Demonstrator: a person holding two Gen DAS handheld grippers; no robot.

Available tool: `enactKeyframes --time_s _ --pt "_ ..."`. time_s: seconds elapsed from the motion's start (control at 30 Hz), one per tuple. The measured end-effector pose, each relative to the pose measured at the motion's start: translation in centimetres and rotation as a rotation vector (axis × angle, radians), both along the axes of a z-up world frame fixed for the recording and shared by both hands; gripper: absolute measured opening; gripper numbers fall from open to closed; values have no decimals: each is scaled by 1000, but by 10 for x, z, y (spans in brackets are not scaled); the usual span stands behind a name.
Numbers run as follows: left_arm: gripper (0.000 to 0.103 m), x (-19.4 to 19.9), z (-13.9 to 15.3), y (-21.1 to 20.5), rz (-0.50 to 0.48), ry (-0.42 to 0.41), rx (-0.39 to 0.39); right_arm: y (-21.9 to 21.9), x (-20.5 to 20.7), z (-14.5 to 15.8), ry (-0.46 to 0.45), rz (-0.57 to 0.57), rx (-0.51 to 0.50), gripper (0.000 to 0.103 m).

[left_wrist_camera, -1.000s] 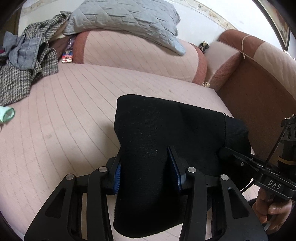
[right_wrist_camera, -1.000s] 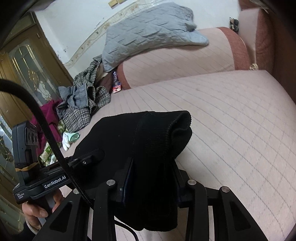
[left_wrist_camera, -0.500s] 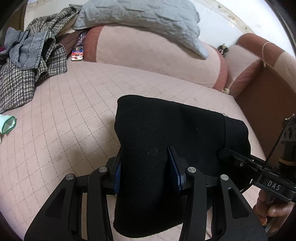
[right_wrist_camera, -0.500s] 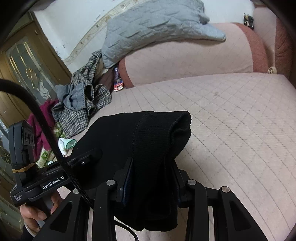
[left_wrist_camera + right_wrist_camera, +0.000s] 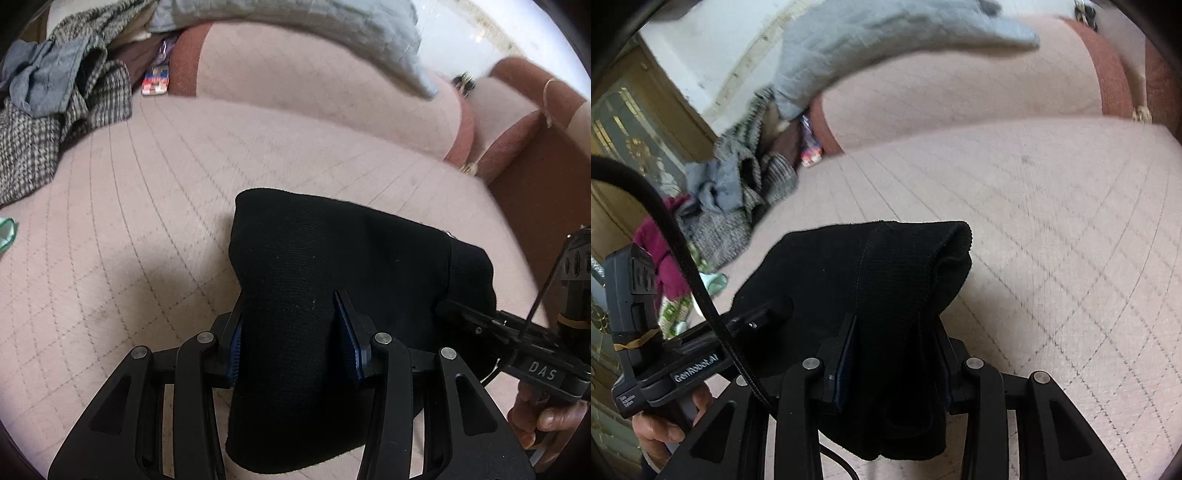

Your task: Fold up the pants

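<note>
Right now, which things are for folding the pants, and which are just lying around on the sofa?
For the job:
- black pants
- left gripper, gripping them
- right gripper, gripping them too

Just lying about:
- grey quilted blanket
- checked clothes pile
- maroon cloth
- pink sofa underneath

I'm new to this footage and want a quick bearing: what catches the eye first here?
The black pants fill the middle of both views, bunched between the left gripper and the right gripper over a pink quilted sofa. A heap of checked and grey clothes lies at the sofa's left end, and a grey quilted blanket drapes over its backrest.
</note>
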State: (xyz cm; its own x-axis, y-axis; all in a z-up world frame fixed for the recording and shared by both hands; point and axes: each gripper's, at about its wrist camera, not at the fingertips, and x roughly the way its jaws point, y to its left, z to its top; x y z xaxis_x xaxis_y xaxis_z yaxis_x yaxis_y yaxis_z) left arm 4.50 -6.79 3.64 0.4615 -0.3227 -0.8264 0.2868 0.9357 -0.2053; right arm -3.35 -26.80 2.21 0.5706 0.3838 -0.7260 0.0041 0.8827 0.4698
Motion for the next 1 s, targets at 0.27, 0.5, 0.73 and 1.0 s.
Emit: enactKeyframes --time_s 0.27,0.5,0.73,1.0 --pt "66 6 -9 16 55 36 -68 -9 -2 -10 10 -63 -49 48" --pt "66 -19 17 14 100 -59 22 -11 -31 28 -79 -97 -123 49" --pt "66 -42 31 16 116 -81 49 23 -40 23 -72 45 -158 48" --pt "66 -78 59 13 104 -171 94 20 -56 46 -105 29 -171 49"
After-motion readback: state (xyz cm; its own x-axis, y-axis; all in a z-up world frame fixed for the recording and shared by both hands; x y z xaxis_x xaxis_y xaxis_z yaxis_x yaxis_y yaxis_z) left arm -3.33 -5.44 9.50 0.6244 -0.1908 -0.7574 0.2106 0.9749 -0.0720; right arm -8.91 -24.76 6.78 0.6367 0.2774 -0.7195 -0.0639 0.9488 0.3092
